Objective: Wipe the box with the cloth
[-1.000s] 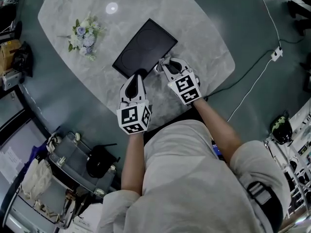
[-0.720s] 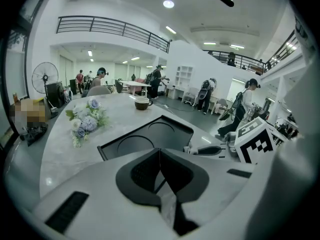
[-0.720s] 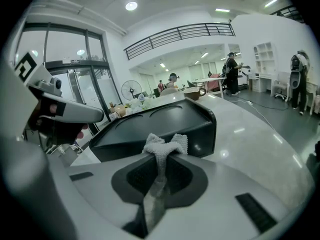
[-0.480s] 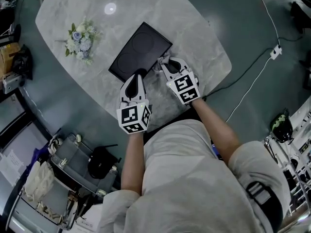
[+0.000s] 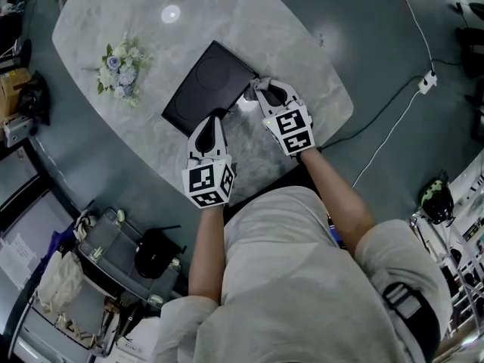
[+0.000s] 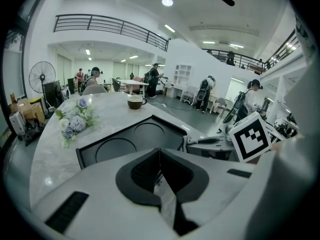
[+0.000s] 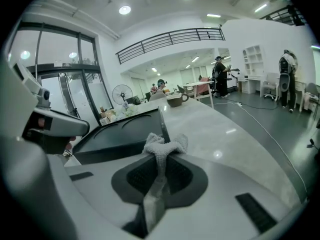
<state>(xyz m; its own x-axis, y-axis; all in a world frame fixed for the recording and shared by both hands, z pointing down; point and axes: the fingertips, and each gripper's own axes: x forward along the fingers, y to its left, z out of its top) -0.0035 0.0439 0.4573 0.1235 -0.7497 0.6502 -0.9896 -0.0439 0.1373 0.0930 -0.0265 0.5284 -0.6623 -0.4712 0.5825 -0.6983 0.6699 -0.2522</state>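
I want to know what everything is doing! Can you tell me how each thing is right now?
box: lying flat on the table
cloth: bunched up, pinched at the box's corner
right gripper: shut on the cloth
left gripper: shut, empty, by the box's near edge
flowers: lying on the table
cup: upright on the table

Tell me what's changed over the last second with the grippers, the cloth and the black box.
The right gripper, its jaws shut on the grey cloth, slid forward, away from the person, to the right corner of the black box. Nothing was picked up or released. The left gripper, jaws shut, stayed at the box's near edge; the box and the flower bouquet kept their places.
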